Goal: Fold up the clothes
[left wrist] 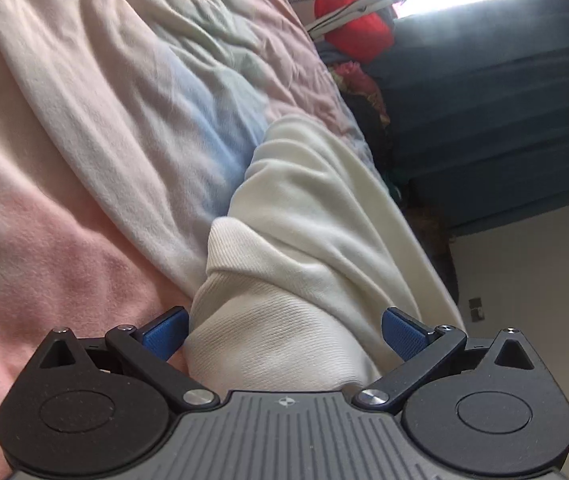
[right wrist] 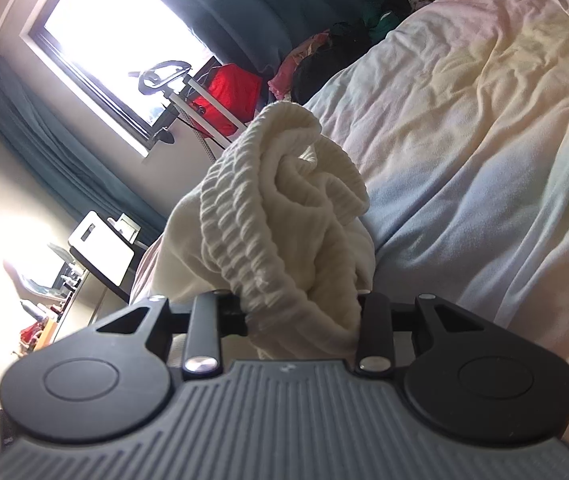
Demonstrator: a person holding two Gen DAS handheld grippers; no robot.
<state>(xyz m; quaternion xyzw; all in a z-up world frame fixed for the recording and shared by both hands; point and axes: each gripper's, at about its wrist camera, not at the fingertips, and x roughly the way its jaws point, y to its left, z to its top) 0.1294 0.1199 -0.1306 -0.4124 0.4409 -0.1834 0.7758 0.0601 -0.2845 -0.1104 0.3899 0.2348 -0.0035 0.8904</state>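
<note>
The garment [left wrist: 308,216] is a cream knit piece with a ribbed cuff and an elastic, gathered band; it lies bunched along the bed's [left wrist: 84,140] side edge, the edge that faces the window [right wrist: 116,40] and the teal curtain [left wrist: 504,100]. One ribbed end sits low in the left wrist view, the gathered band [right wrist: 244,240] rises in a twist in the right wrist view.

The step in hand looks like taking hold of two ends so the piece can be lifted and spread flat on the bed before any fold. To do it well, each grip should catch a single hem edge rather than a wad, the two holds should sit well apart along the same edge, and the cloth should be drawn taut enough to shake out the twist without stretching the rib. The bunch near the bed's edge could slide off if it is dragged outward, so pulling toward the middle of the bed seems safer.

The left gripper [left wrist: 284,334] stands wide apart, its blue pads [left wrist: 164,334] on either side of the ribbed end; the left pad is right at the cloth, the right one is clear of it, and nothing is pinched. The right gripper [right wrist: 304,320] is partly closed and clamped on the gathered band, which bulges up from between the fingers.
</note>
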